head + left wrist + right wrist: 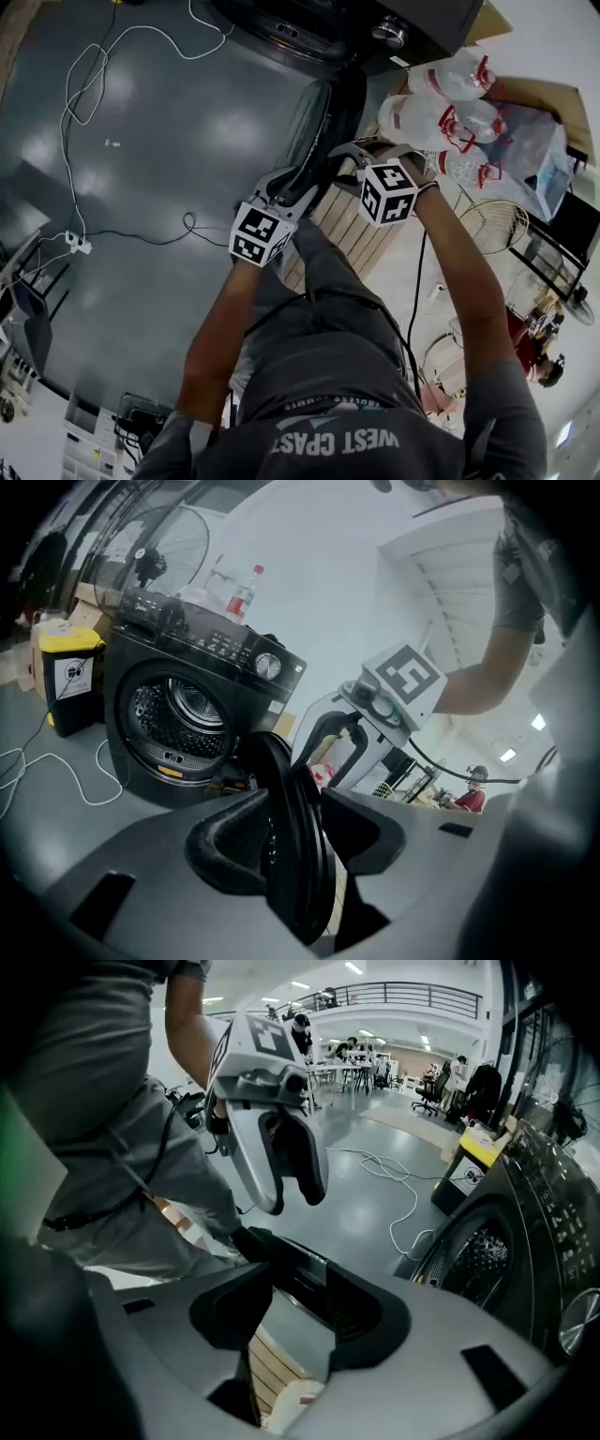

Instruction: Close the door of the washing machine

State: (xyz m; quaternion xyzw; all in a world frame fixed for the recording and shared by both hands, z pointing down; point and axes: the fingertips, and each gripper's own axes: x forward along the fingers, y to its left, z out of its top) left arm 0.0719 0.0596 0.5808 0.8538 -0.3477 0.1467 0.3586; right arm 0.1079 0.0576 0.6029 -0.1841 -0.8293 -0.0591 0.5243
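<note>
The black washing machine (309,28) (178,714) stands with its round door (328,112) swung out towards me and the drum showing. In the left gripper view the door's rim (292,874) is edge-on and runs between the jaws of my left gripper (295,841) (295,183), which straddle it, open, with a small gap at the right pad. My right gripper (300,1321) (349,155) hangs open just over the door's upper edge (300,1265), tilted steeply down, nothing pinched. Each gripper shows in the other's view, the two close together.
Large water bottles (450,112) and a slatted wooden panel (347,234) lie right of the door. A white cable (80,94) and power strip (78,246) cross the grey floor at left. A yellow bin (67,672) stands beside the machine, a bottle (242,592) on top.
</note>
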